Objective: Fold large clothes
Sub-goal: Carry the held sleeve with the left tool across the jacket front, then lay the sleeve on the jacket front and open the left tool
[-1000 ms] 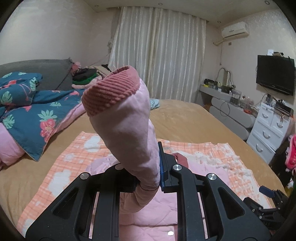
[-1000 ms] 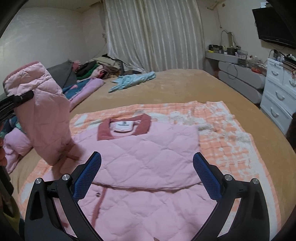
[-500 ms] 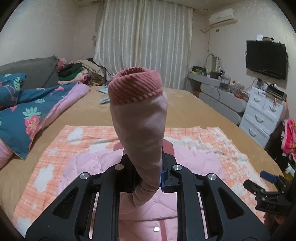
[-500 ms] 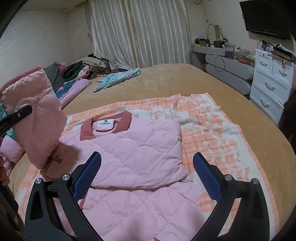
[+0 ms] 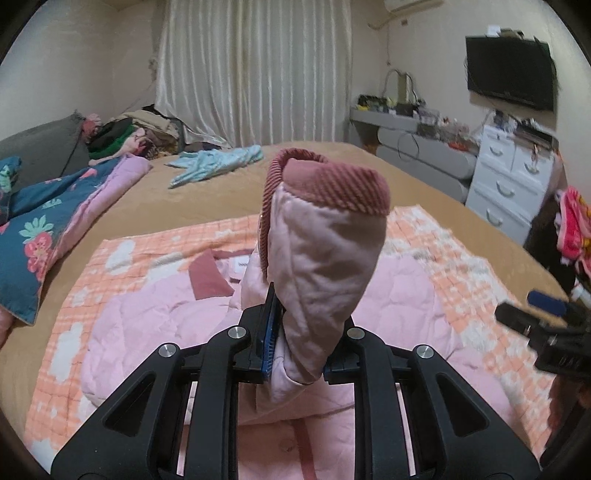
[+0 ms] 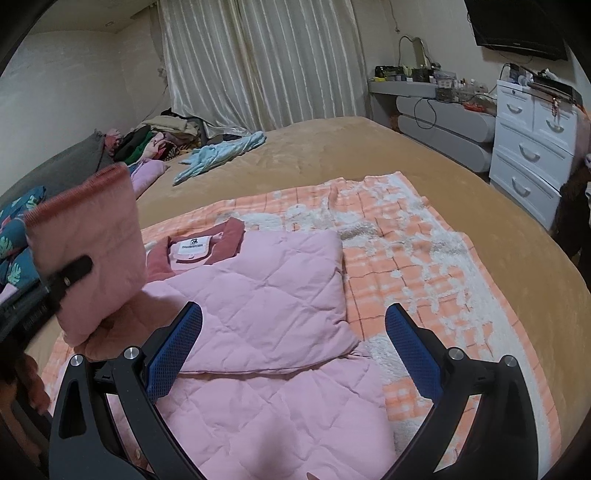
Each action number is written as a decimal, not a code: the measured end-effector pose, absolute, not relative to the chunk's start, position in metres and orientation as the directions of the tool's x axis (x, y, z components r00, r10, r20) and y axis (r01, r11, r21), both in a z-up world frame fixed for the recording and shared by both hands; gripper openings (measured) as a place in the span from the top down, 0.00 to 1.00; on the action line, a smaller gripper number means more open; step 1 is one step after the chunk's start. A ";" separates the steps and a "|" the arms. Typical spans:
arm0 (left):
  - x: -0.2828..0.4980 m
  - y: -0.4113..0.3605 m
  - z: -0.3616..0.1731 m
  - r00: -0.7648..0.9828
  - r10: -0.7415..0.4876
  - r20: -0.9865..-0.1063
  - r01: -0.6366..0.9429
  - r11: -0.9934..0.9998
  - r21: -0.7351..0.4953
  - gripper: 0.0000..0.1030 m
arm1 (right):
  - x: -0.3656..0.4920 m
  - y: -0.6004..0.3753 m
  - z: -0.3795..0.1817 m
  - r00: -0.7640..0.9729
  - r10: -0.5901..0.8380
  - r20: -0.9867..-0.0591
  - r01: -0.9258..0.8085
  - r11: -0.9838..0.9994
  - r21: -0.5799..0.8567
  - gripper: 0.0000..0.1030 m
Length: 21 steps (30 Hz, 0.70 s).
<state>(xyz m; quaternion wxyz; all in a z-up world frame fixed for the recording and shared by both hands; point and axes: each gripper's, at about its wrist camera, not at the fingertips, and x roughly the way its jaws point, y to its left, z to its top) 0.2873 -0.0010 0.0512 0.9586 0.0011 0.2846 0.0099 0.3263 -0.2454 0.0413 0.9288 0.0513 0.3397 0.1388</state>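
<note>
left tongs [image 5: 295,345] pinch jacket sleeve [image 5: 325,266].

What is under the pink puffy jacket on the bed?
An orange-and-white checked blanket lies under the pink quilted jacket, on the tan bedspread. The part beneath the jacket is covered.

1. We see a bedroom with pale walls [image 5: 74,55] and long cream curtains [image 5: 255,70] covering the far side.
2. A wide bed [image 6: 332,147] with a tan cover fills the middle of the room.
3. A black television [image 5: 511,85] is mounted on the right wall, with an air conditioner [image 5: 410,4] high near the ceiling.
4. Below them stand a white chest of drawers [image 6: 532,147] and a cluttered grey shelf unit [image 6: 443,107].
5. A heap of clothes [image 6: 162,138] lies by the curtains.
</note>
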 end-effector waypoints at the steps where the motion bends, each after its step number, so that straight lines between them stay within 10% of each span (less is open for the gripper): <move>1: 0.288 -0.005 0.048 0.833 0.019 -0.553 -0.014 1.000 0.014 0.89 | 0.327 -0.247 0.041 0.731 0.290 -0.618 -0.217 0.957 0.191 0.04; 10: 0.299 -0.042 0.004 0.779 0.009 -0.627 0.090 0.988 0.127 0.81 | 0.337 -0.260 0.031 0.714 0.273 -0.644 -0.170 0.961 0.219 0.04; 21: 0.286 -0.066 -0.034 0.668 -0.047 -0.742 0.253 0.953 0.166 0.25 | 0.342 -0.265 0.024 0.699 0.268 -0.663 -0.150 0.961 0.231 0.04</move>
